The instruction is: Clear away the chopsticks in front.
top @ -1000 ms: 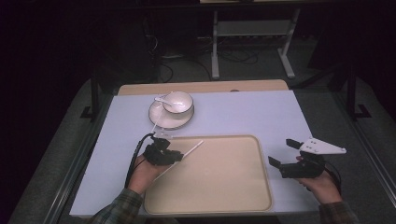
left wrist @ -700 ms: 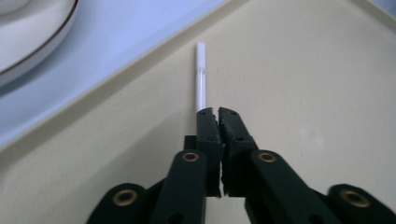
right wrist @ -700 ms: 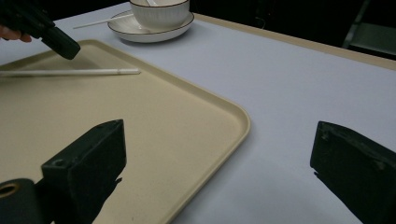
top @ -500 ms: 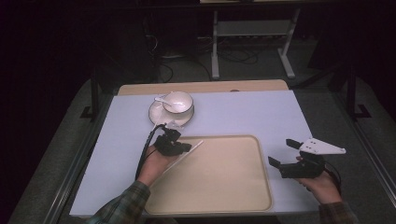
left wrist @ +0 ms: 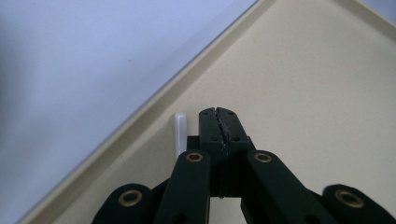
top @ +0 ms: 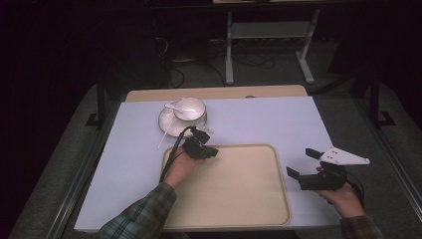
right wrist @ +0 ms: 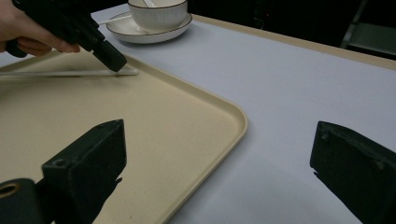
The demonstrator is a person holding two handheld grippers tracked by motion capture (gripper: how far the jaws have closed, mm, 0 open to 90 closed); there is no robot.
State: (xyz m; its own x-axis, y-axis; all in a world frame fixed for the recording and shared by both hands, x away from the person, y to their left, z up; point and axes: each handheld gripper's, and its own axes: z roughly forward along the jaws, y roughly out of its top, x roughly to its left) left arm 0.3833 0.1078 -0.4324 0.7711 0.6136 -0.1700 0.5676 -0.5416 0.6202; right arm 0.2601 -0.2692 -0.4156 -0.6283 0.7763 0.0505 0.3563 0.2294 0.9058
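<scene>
White stick (right wrist: 70, 73) lies flat along the tray's (right wrist: 219, 109) far-left edge, clamped in the left hand-held gripper (right wrist: 112, 59); the right hand-held gripper (top: 302, 163) waits released, well apart.

A pale lavender-blue table cover (top: 278, 124) is seen under a cream-beige plastic tray (top: 239, 199). A white ceramic cup (top: 189, 110) is set on a white saucer (top: 166, 124), both edged with a thin dark rim line. A white slender stick (right wrist: 70, 73) is shown against the beige. Both grippers (top: 201, 148) (top: 303, 167) are coloured black, with brass-toned rivets; a light grey plate is carried by the right one. A green-and-blue plaid sleeve (top: 144, 214) is worn.
</scene>
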